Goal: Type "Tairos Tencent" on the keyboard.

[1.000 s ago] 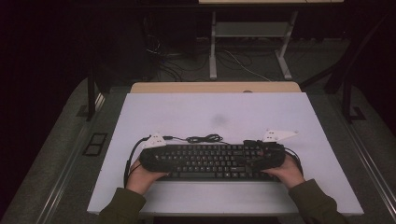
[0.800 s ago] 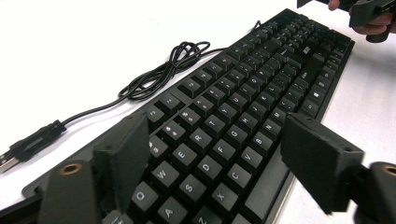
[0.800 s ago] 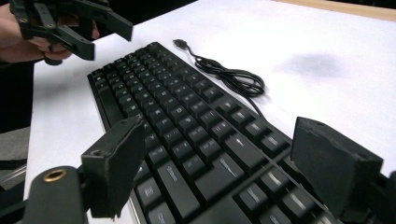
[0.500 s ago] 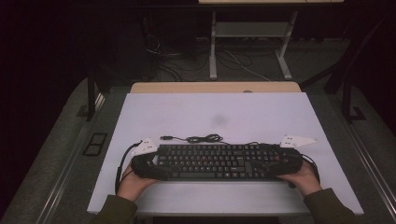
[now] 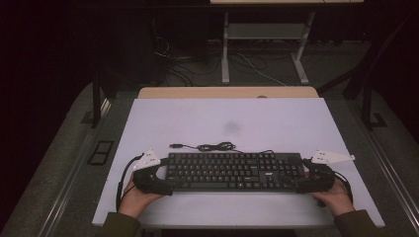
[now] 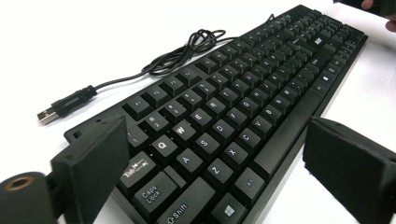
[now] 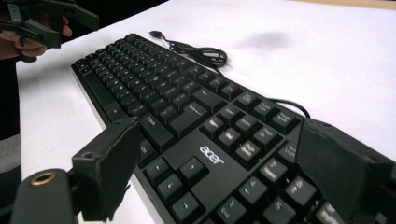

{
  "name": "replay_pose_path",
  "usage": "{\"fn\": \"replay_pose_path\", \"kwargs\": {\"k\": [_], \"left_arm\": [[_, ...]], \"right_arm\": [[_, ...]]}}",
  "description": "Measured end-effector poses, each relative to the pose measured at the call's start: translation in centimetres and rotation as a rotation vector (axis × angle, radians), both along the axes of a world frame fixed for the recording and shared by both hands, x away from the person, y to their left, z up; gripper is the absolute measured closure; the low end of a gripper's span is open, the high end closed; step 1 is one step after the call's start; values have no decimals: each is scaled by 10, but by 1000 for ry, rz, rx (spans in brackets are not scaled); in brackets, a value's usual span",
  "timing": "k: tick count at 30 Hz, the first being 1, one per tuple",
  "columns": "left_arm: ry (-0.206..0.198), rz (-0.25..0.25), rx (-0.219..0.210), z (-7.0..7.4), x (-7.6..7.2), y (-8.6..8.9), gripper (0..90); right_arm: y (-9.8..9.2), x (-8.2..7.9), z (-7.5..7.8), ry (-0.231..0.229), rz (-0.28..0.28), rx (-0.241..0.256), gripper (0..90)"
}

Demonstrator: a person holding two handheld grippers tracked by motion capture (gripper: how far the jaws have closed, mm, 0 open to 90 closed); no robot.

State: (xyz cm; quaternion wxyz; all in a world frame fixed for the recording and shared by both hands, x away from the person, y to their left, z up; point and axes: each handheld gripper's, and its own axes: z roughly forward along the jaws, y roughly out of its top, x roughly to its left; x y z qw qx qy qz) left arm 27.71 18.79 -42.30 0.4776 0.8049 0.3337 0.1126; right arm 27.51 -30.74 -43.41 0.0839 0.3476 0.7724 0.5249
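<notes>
Near edge, high view: left gripper [image 5: 157, 178] sits at the left end of the keyboard [image 5: 232, 171], right gripper [image 5: 307, 180] at the right end. A hand behind each, forearms in from the bottom.

Left gripper view: jaws spread wide, released, straddling the keyboard's left end. One jaw is over the back corner by the number row, the other off the front edge near the bottom key row. Can't tell if either pad touches the case. Tab, Caps Lock and Shift keys are right between the jaws.

Right gripper view: same story. Jaws wide apart, nothing clamped, straddling the right end around the arrow keys and the "acer" logo. Contact with the case not readable.

Keyboard: black, full size, lying flat on the white surface [image 5: 276, 123], long side parallel to the near edge, in the near half and roughly centred left to right.

Behind it: the keyboard's cable [image 5: 216, 146] lies in a loose coil just past the back edge, and the USB plug [image 5: 174, 146] rests free on the surface to the left of the coil.

Further out: faint dark smudge [image 5: 232, 127] on the surface, well apart from the keyboard. Beyond the far edge, a wooden strip [image 5: 227, 92].
</notes>
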Motion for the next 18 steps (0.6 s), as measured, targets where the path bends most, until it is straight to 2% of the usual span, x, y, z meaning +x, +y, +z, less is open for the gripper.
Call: {"fn": "replay_pose_path", "kwargs": {"k": [3,8,18], "left_arm": [[-1,6,5,-1,1,1,1],[13,6,10,-3,1,1,0],[22,6,11,-4,2,0,0]], "right_arm": [[-2,-2,-2,6,-4,1,138],[-3,-6,-4,10,3,-21,138],[-5,-6,-4,1,-5,-16,137]]}}
